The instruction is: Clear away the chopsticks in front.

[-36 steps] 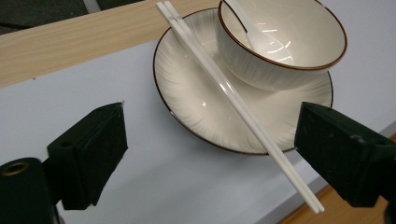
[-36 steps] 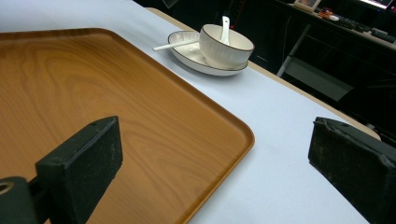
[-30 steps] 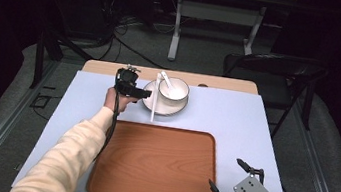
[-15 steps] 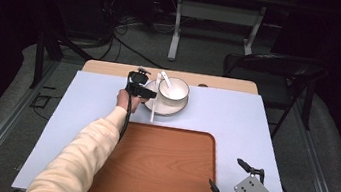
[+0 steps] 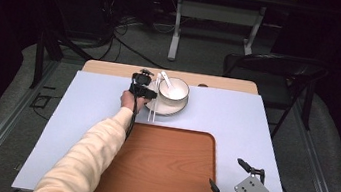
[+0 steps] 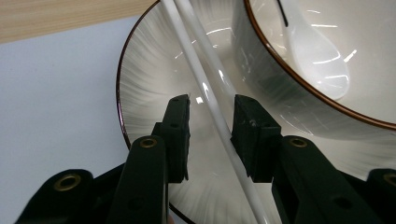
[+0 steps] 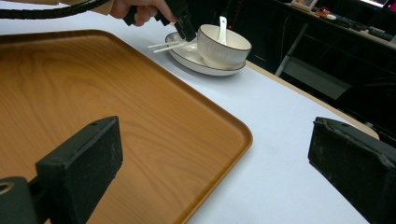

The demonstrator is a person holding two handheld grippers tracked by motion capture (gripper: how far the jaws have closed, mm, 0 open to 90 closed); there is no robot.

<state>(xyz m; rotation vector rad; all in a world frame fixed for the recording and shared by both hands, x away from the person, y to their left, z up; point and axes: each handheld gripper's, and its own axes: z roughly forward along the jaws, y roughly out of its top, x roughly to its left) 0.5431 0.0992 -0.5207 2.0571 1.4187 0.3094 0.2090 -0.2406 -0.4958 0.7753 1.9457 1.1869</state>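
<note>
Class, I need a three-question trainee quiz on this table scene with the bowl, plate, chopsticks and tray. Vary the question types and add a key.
1. True or false: the white chopsticks lie between the jaws of the left gripper.
2. Multiple choice: where is the white spoon? A) on the wooden tray; B) inside the bowl; C) on the blue table cover.
3. Fill in: the bowl stands on a ____.

Key:
1. True. The chopsticks, resting across the plate's rim, pass between the jaws, which have just been closing; the pads do not yet press on them.
2. B.
3. Plate.
</note>
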